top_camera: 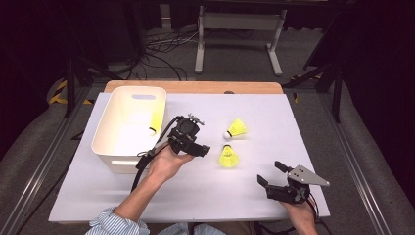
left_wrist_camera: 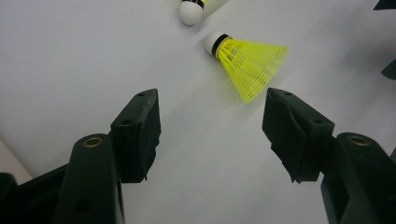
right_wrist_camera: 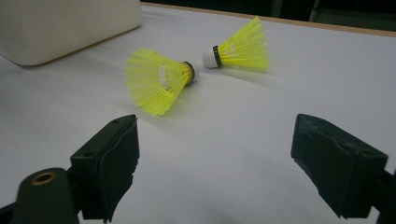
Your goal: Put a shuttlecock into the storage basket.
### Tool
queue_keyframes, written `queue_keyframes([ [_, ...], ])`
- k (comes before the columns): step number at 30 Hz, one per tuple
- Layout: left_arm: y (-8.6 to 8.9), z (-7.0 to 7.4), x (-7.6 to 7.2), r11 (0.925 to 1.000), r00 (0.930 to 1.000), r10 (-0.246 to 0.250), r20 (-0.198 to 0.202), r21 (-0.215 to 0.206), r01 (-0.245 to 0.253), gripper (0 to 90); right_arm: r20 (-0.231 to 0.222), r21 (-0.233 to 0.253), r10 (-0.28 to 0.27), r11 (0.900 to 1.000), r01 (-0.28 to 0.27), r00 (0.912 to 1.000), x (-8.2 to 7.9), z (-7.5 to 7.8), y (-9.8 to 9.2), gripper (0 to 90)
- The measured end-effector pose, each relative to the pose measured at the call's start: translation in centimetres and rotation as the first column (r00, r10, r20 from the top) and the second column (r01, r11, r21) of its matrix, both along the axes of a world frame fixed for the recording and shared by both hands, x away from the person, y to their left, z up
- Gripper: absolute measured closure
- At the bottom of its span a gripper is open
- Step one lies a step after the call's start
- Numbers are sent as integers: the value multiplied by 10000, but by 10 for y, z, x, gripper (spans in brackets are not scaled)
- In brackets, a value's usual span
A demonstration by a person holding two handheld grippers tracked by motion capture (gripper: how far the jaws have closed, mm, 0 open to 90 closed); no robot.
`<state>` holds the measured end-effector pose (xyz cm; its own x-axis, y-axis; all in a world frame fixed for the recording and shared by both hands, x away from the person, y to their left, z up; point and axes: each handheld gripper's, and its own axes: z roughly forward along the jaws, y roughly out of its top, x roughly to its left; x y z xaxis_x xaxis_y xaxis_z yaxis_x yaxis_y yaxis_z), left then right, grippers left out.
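A lab: floor cables (top_camera: 161, 46), hazard tape (top_camera: 58, 93), metal stands around the table (top_camera: 274, 122).

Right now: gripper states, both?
Left gripper: open, empty, aimed at the nearer shuttlecock.
Right gripper: open, empty, above the table.

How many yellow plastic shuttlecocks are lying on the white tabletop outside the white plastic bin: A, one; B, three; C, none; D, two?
D: two yellow plastic shuttlecocks lie on the white tabletop to the right of the white plastic bin, the nearer shuttlecock and the farther shuttlecock, between the open left gripper and the open right gripper.
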<state>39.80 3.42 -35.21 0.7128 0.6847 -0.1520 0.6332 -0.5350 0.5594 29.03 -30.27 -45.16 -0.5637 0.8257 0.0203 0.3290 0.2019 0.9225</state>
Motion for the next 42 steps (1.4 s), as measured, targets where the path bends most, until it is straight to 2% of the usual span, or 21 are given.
queue_keyframes([
  [22, -8, -21, 1, 10000, 9995, -35, -307, 9, 35, 382, 12, 25, -2, 10000, 2, 10000, 0, 0, 0, 158],
  [42, -22, -40, 3, 9996, 9977, -199, -648, 188, 212, 392, 14, 38, -9, 10000, 9, 10000, 0, 0, -1, 159],
])
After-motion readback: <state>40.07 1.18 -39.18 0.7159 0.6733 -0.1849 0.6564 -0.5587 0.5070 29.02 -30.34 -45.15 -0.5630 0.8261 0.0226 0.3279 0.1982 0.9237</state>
